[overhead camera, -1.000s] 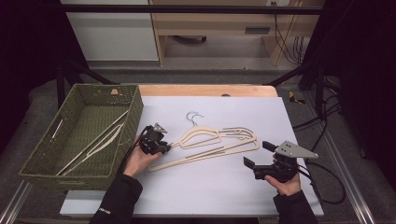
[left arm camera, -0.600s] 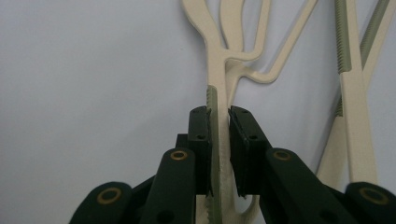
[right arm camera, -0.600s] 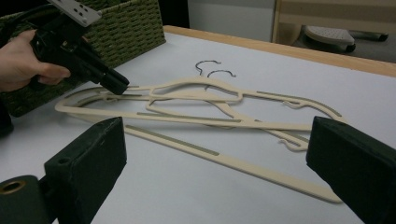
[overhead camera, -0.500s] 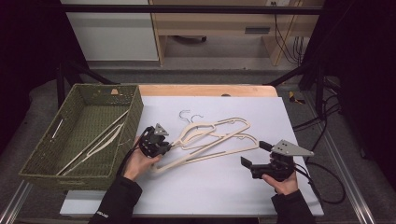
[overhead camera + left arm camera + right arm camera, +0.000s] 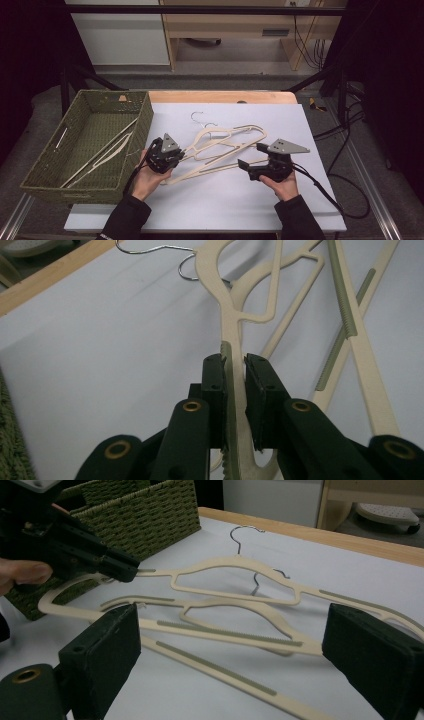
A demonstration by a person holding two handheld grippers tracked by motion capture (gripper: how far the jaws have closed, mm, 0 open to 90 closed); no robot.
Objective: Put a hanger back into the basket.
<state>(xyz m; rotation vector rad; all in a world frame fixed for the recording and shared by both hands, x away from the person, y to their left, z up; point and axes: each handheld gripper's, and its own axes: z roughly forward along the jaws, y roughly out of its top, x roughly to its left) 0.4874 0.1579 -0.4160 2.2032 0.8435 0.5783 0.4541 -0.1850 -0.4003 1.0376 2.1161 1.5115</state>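
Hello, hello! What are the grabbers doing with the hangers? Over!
Left hand-held gripper shut on top hanger. Right hand-held gripper open beside second hanger. Basket left.

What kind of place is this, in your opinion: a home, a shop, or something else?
Probably a lab or recording workspace, not a home. The table wears a plain white cover and stands among dark curtains, loose cables lie on the floor, and the hangers and basket look like staged props.

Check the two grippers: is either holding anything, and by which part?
The left gripper is clamped on the shoulder end of a cream hanger. The right gripper holds nothing, its jaws wide open.
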